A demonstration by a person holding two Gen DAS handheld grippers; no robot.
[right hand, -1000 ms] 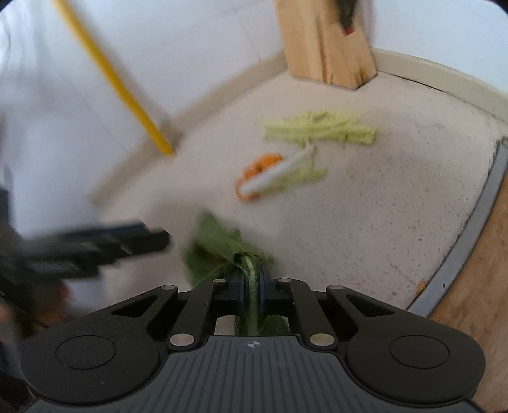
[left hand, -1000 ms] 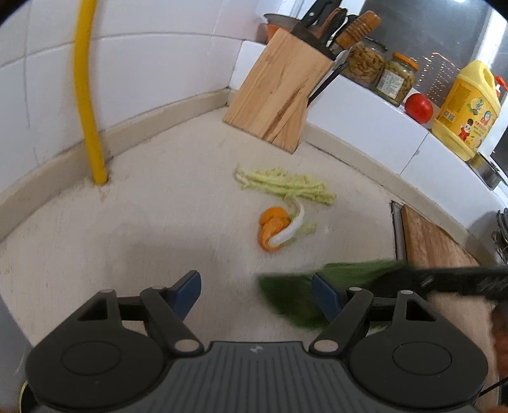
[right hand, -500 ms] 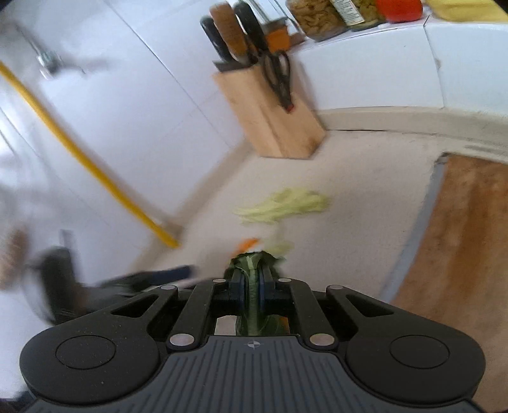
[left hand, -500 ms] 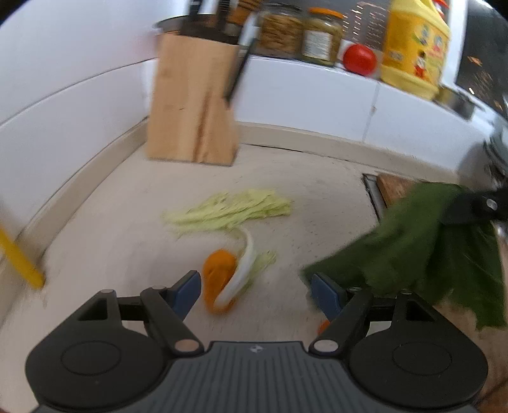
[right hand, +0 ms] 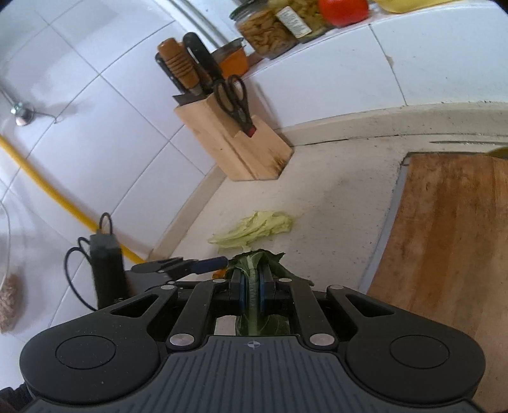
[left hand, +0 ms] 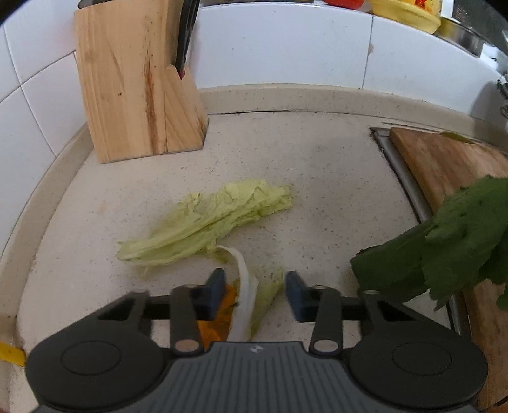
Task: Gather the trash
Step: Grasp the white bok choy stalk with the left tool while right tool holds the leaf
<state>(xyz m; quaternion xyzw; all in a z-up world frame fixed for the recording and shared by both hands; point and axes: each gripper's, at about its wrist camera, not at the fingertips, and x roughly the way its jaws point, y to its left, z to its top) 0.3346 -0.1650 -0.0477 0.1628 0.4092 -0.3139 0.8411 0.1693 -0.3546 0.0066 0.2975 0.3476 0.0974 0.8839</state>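
Note:
An orange peel (left hand: 227,301) and a white cabbage stalk (left hand: 246,286) lie together on the speckled counter (left hand: 317,190). My left gripper (left hand: 255,290) straddles them and its jaws are closing. The left pad is by the peel, and the right pad is still clear of the scraps. Just beyond lies a pale green cabbage leaf (left hand: 216,219), also seen in the right wrist view (right hand: 257,228). My right gripper (right hand: 253,290) is shut on the stem of a dark green leaf (right hand: 254,263). That leaf hangs at the right of the left wrist view (left hand: 444,247).
A wooden knife block (left hand: 136,89) stands in the back corner, with scissors in it (right hand: 233,98). A wooden cutting board (right hand: 444,238) lies to the right. Jars (right hand: 266,28) and a tomato (right hand: 343,9) sit on the tiled ledge. A yellow hose (right hand: 47,190) runs down the left wall.
My left gripper has swung over to the orange peel and stalk, and its jaws have narrowed around them. My right gripper has lifted the dark green leaf off the counter and moved right.

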